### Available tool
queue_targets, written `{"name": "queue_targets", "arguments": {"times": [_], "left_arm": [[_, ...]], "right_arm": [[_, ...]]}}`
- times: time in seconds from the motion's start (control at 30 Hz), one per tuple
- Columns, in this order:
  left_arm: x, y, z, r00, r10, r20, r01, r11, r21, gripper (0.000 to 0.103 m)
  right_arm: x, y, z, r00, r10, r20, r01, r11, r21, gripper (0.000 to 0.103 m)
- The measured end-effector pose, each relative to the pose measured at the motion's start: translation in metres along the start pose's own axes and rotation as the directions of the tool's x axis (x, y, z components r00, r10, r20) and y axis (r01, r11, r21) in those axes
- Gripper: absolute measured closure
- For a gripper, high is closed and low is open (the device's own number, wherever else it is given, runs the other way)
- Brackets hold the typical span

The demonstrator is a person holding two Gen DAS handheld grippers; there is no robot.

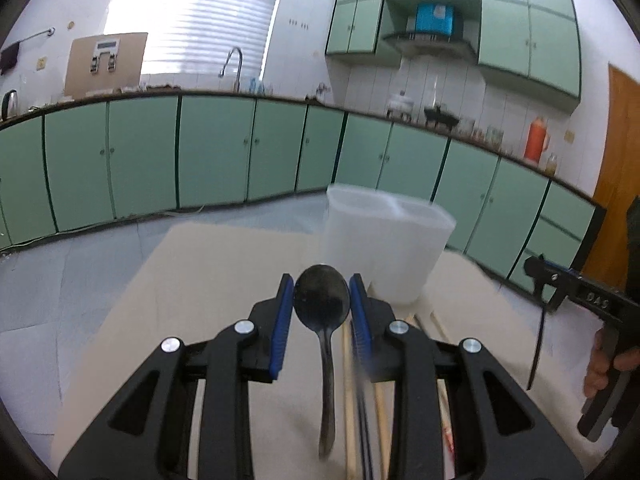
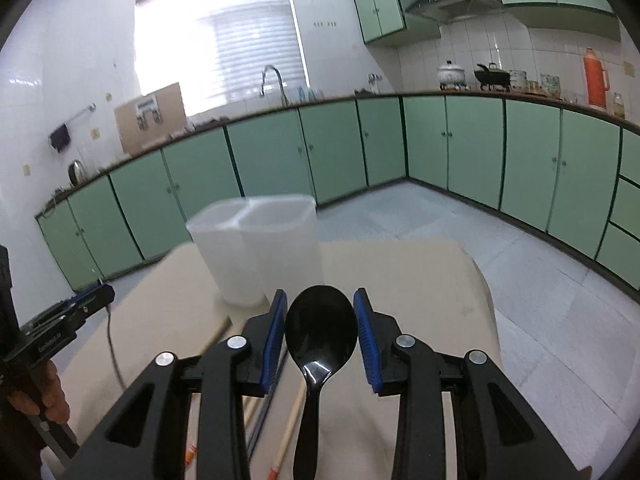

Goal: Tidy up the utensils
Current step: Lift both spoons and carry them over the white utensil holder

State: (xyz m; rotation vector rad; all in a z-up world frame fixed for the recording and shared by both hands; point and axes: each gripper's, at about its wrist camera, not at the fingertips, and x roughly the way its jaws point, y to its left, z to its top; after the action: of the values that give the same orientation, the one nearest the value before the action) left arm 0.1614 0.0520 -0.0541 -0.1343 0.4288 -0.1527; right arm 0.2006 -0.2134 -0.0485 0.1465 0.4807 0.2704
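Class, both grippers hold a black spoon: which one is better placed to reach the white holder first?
Left, narrowly: the left gripper has its spoon facing the holder almost straight ahead; the right gripper sees it off to its left.

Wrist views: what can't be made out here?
- Black plastic spoon handle end: left view, motion blur.
- Second black plastic spoon handle end: right view, cut by bottom edge.
- Wooden chopsticks: count unclear, left gripper covers them.
- Translucent white two-compartment holder: contents unreadable, frosted, blurred.
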Motion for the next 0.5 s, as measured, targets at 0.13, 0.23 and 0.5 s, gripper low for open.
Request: {"name": "queue_targets", "arguments": {"times": [0.13,0.23,0.5], "left_arm": [[-0.009,-0.005,0.019,0.998,-0.024,0.067,0.024,1.0,0.0,0.076],[-0.016,-0.011,0.038,0.991,-0.046,0.122,0.045,0.999,0.005,0.076],[-0.008,-0.031,0.105,0.959,-0.098,0.264,0.093,0.995,0.03,0.076]], "right_arm": [[0.0,-0.001,0.018,0.998,0.021,0.06,-0.021,1.0,0.002,0.069],[0.0,0.001,0.037,0.992,0.053,0.118,-0.054,0.998,0.009,0.069],[0.022,0.017,0.104,0.958,0.093,0.271,-0.086,0.996,-0.038,0.069]]}}
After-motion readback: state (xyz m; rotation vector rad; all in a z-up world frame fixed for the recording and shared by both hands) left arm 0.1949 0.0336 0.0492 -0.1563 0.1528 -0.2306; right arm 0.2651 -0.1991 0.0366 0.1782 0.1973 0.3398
